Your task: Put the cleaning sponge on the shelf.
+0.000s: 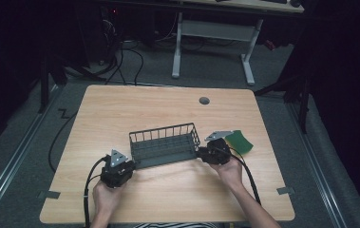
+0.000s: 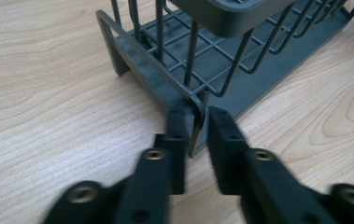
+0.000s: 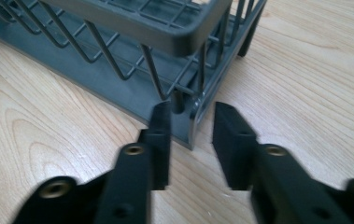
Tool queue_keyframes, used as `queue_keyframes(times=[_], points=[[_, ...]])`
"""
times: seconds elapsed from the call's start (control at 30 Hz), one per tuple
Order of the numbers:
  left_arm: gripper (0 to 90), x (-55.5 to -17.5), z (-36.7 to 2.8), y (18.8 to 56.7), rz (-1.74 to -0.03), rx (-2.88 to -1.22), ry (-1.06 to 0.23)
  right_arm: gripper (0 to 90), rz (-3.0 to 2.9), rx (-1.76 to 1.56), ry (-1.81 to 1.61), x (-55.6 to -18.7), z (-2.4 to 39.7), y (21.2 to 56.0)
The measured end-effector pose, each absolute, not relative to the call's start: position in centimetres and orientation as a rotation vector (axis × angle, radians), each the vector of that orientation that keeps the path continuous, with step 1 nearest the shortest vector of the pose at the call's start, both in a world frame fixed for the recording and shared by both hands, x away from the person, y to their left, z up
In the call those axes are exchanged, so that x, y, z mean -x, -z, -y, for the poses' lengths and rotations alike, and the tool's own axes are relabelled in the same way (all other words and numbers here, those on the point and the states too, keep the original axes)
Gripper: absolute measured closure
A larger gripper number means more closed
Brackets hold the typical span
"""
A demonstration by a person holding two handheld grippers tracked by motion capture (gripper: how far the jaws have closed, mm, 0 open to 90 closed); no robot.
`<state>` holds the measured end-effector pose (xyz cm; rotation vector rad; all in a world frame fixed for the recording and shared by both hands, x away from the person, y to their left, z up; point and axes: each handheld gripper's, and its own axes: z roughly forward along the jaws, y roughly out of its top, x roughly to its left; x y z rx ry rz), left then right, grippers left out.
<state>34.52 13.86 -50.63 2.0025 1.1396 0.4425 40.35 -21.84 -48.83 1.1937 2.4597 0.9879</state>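
One grey wire basket is seen in the middle of the high view, set flat on the wooden table. Its two near corners are straddled by two grippers. The left gripper has its jaws a little apart around one corner post, not pressed on it. The right gripper is parted too, with a gap beside its corner. The basket looks let go, or not yet grabbed. One green sponge lies at right.
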Motion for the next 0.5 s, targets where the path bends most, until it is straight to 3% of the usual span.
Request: queue_keyframes(times=[0.23,0.5], points=[[47.4,-34.5,-15.5,51.2,-1.192,-1.948,-0.38,46.7,-2.439,-1.233,-0.992,-40.1,23.0,48.4],[37.4,-34.5,-18.1,51.5,-1.208,-1.903,-0.39,42.6,-2.327,-1.24,-1.019,-39.2,24.9,47.4]])
